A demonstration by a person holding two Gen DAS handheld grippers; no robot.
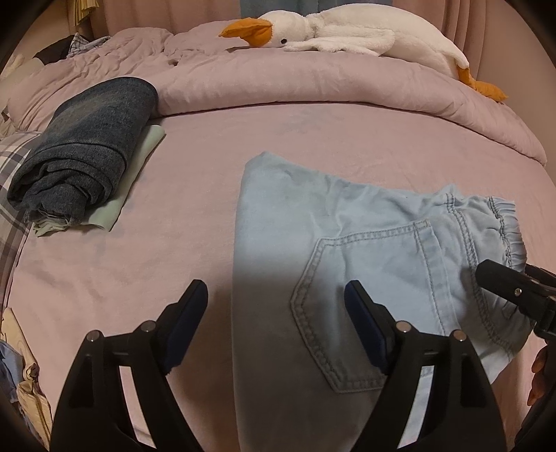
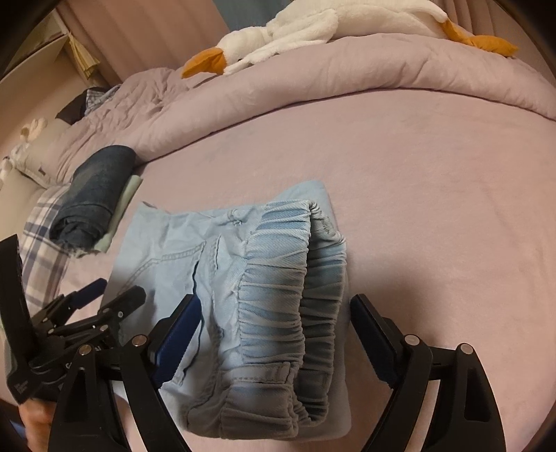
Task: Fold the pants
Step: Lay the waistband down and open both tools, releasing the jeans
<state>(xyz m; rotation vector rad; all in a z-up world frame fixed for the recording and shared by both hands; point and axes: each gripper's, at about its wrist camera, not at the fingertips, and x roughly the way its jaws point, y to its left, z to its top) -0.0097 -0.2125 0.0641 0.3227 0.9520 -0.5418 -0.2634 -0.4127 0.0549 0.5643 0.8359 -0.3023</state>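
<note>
Light blue pants [image 1: 312, 226] lie folded on the pink bed sheet [image 1: 156, 260], back pocket up and the elastic waistband [image 2: 278, 278] at the right end. My left gripper [image 1: 274, 292] hovers open over the pants' left folded edge, one finger over the sheet and the other over the pocket. My right gripper [image 2: 274, 306] is open with the gathered waistband lying between its fingers, untouched by the pads. The two grippers also show up in each other's views, the right gripper [image 1: 507, 273] and the left gripper [image 2: 114, 292].
Dark denim pants [image 1: 87, 149] sit folded on a pale green garment [image 1: 139, 163] at the left. A bunched pink duvet [image 1: 312, 80] lies across the back with a white goose plush [image 1: 347, 27] on it. A checked cloth [image 2: 45, 236] sits at the left edge.
</note>
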